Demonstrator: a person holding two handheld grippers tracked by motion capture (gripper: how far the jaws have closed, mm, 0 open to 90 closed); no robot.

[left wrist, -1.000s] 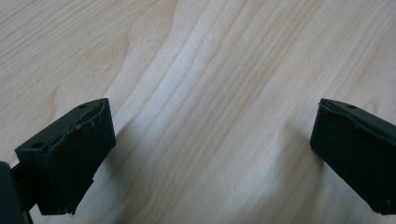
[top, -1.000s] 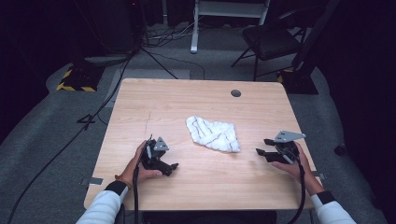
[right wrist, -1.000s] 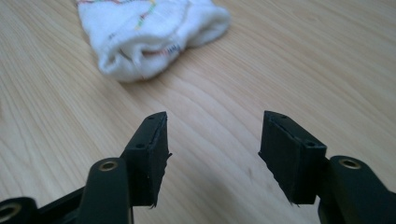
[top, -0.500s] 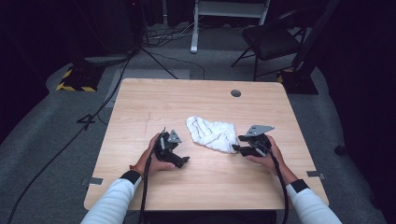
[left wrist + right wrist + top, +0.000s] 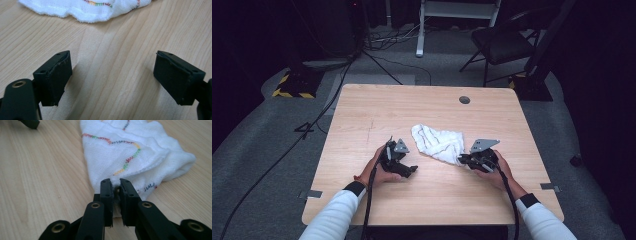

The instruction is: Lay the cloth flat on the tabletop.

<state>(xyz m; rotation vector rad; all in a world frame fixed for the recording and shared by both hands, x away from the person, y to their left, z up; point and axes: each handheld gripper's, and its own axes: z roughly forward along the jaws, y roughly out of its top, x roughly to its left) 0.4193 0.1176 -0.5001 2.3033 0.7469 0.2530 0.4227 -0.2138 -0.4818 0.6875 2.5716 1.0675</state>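
High view: right gripper (image 5: 466, 161) has just been closing and now pinches the white cloth (image 5: 438, 143) at its near right corner. Left gripper (image 5: 408, 169) sits wide apart, jaws just narrowing on nothing, cloth lying just beyond it, up and right, mid-table (image 5: 362, 120).

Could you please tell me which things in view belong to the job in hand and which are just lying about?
In the job: white cloth; right gripper, jaws pinching its edge; left gripper, jaws open beside it.

Lying about: chair; floor cables; yellow-black block.
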